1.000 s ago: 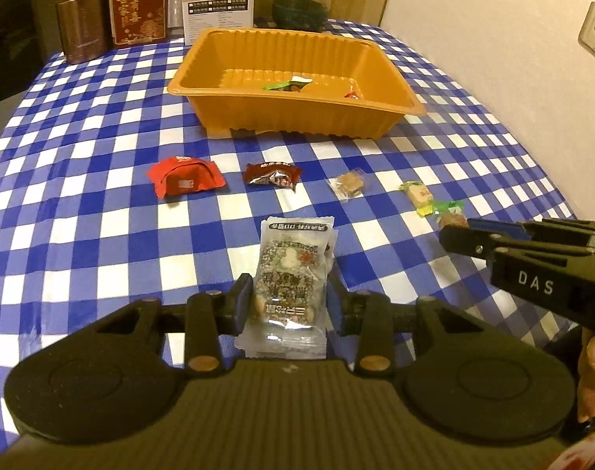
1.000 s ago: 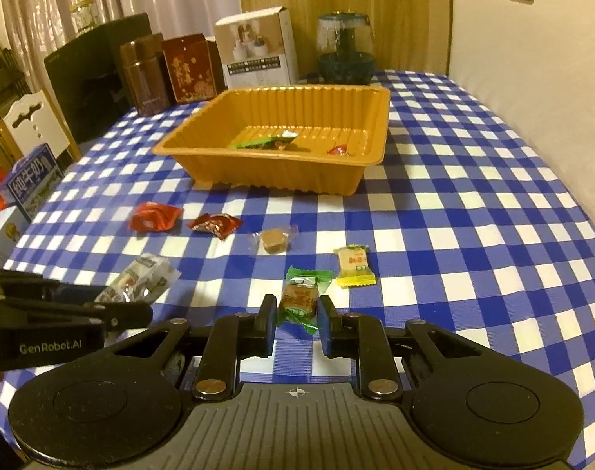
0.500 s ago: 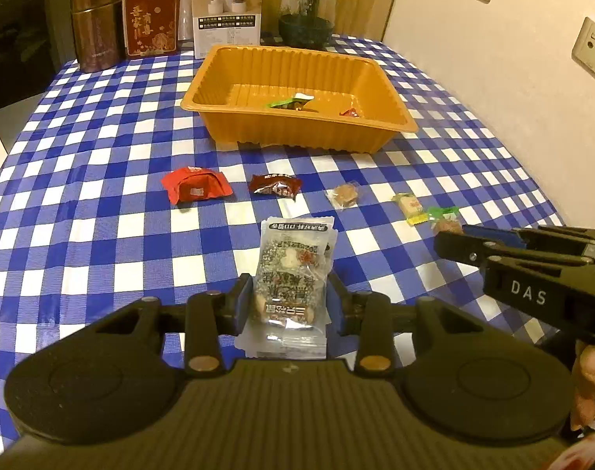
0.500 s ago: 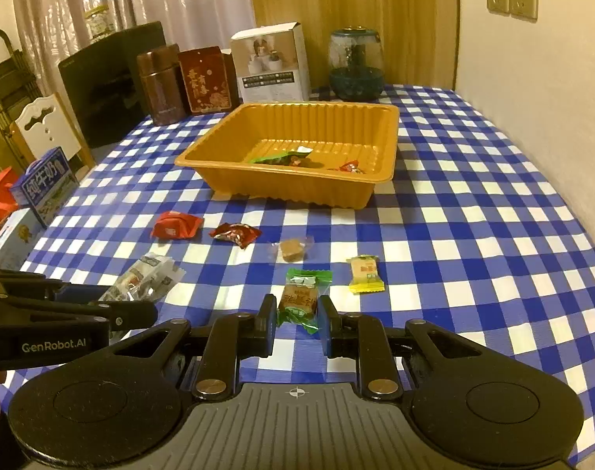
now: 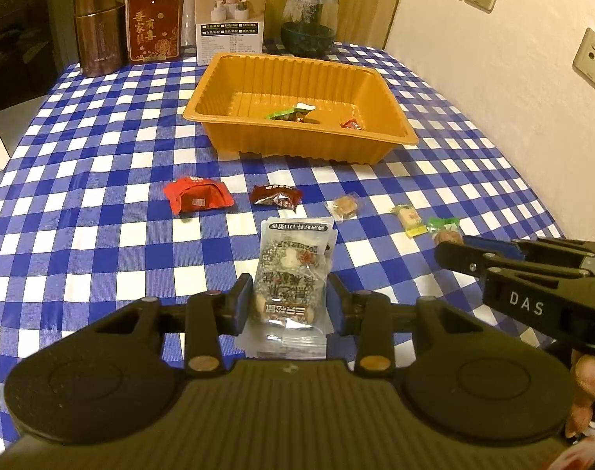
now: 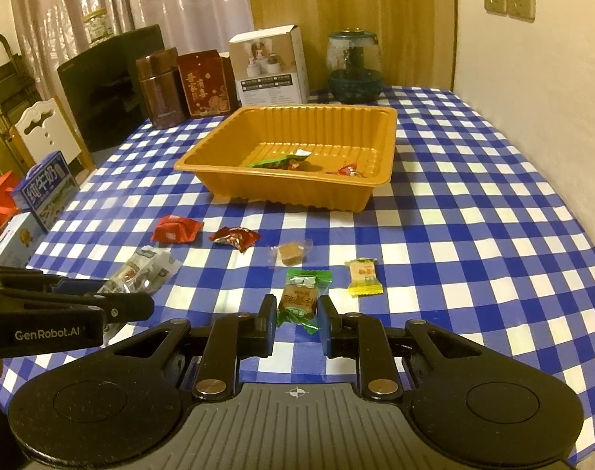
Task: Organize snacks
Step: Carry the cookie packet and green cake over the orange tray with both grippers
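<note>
Between the left gripper's (image 5: 290, 301) pads sits a clear snack packet (image 5: 293, 274), clamped at its near end and pointing away from the fingers. Over on the right, the right gripper (image 6: 297, 313) is pinched tight on a green-wrapped candy (image 6: 302, 293). Just ahead of the grippers, a red packet (image 5: 197, 199), a dark red candy (image 5: 275, 197), a clear-wrapped brown sweet (image 6: 290, 252) and a yellow candy (image 6: 363, 276) lie in a loose row on the blue checked tablecloth (image 5: 82, 180). Farther ahead: the orange tray (image 5: 297, 149), a few wrapped candies already inside.
</note>
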`<state>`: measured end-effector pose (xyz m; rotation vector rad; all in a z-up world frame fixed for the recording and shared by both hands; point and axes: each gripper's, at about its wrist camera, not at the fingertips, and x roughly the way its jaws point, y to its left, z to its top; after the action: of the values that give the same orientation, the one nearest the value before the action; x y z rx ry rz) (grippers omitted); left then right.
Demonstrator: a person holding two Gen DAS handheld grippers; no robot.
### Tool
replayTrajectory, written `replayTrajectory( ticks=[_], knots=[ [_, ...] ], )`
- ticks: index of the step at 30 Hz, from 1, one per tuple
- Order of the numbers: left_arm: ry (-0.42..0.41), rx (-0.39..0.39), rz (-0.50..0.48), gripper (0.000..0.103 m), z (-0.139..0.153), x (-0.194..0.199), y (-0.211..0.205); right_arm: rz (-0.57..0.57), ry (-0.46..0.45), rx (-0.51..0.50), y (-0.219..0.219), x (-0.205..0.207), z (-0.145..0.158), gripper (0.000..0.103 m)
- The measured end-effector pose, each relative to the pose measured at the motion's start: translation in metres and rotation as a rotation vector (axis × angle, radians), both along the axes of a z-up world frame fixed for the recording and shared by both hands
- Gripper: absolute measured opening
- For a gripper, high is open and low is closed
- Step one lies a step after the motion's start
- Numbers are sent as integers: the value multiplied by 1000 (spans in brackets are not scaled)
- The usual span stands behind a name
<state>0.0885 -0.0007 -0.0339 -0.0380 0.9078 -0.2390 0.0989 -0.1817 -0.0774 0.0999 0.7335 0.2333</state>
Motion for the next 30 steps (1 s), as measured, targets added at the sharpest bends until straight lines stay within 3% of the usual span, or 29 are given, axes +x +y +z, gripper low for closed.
replayTrajectory(
  ticks=[15, 30],
  knots=[
    [-19, -37, -2, 36, 4, 18, -1, -32, -10, -6, -10, 19, 5, 22],
    [-88, -28, -21, 36, 26, 80, 0, -33, -69, 32, -12, 81, 34, 22]
  ],
)
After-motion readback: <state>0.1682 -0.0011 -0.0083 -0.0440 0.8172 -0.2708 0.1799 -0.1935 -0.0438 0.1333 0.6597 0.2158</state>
